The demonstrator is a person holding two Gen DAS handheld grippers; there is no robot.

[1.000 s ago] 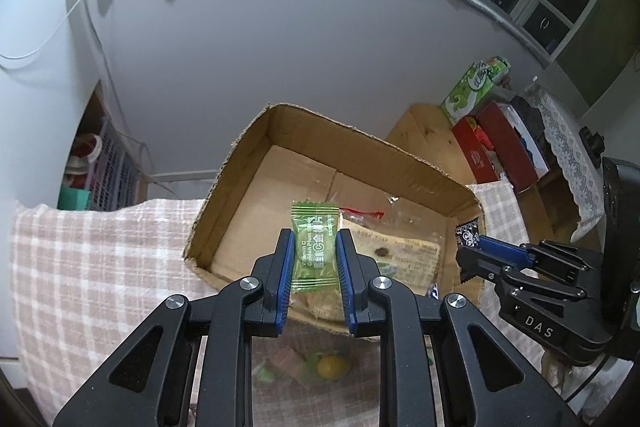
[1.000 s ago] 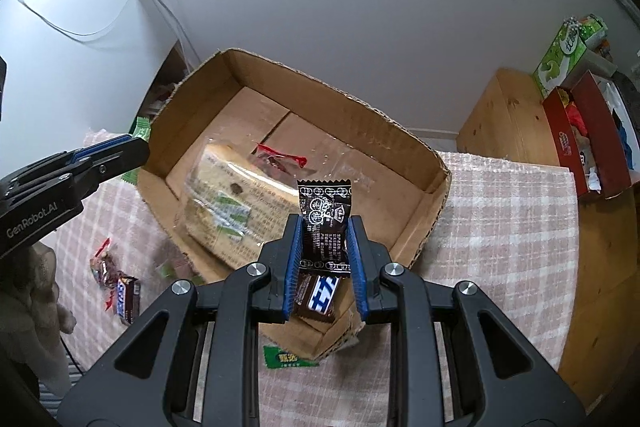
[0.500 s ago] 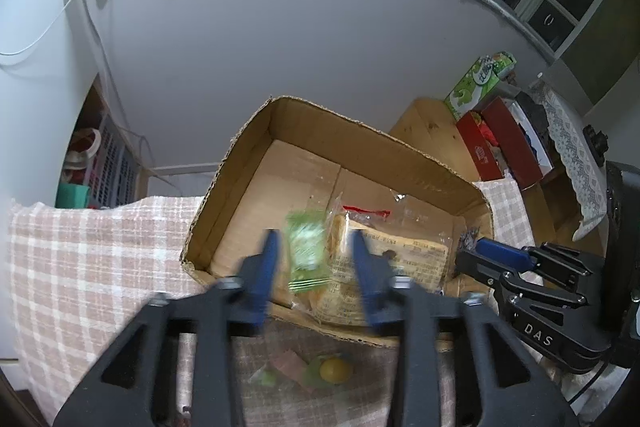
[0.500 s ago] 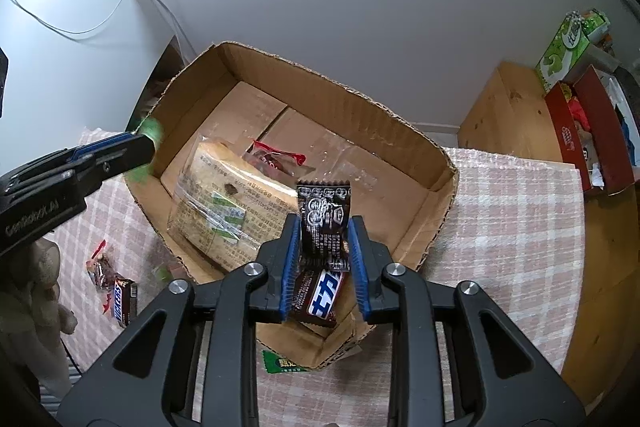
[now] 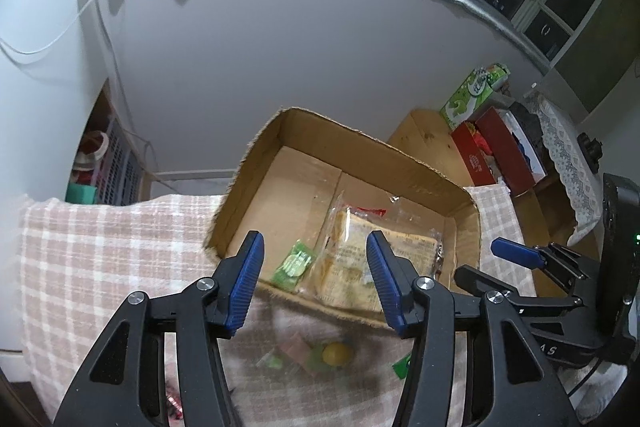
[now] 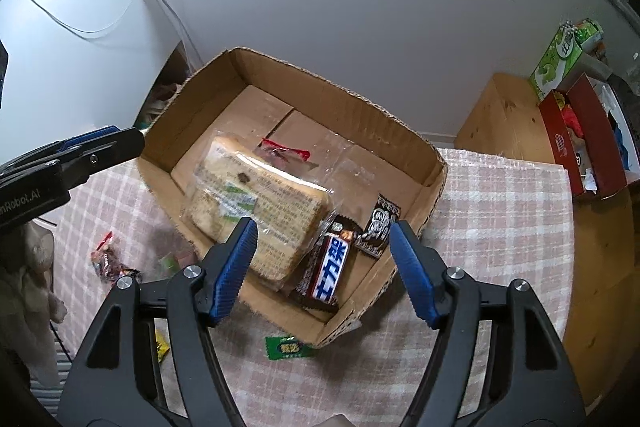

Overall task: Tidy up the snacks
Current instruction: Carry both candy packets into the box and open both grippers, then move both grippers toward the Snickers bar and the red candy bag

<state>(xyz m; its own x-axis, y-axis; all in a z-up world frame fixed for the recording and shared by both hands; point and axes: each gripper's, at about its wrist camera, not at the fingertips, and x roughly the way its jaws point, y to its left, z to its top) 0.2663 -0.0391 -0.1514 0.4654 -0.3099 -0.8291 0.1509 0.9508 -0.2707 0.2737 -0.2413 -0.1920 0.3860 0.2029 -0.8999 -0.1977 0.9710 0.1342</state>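
Note:
An open cardboard box (image 5: 256,163) (image 6: 192,107) stands on a checked cloth. My left gripper (image 5: 315,277) is open above its near edge; a green snack packet (image 5: 294,263) lies in the box below it. My right gripper (image 6: 323,265) is open over the box's near right corner; a dark patterned packet (image 6: 378,223) and a Snickers bar (image 6: 330,267) lie there beside a large bagged bread loaf (image 6: 256,203) (image 5: 360,267). The left gripper's tip (image 6: 100,143) shows at the left of the right wrist view, and the right gripper (image 5: 516,255) at the right of the left wrist view.
Loose snacks lie on the cloth in front of the box: a yellow sweet (image 5: 338,353), a green packet (image 6: 288,347), red wrappers (image 6: 108,261). A wooden stand (image 6: 504,115) with red boxes (image 6: 580,139) and a green carton (image 6: 560,55) is at the right. A wall rises behind.
Both grippers have opened. The green packet dropped from the left one into the box, and the dark packet and Snickers bar dropped from the right one into the box's corner.

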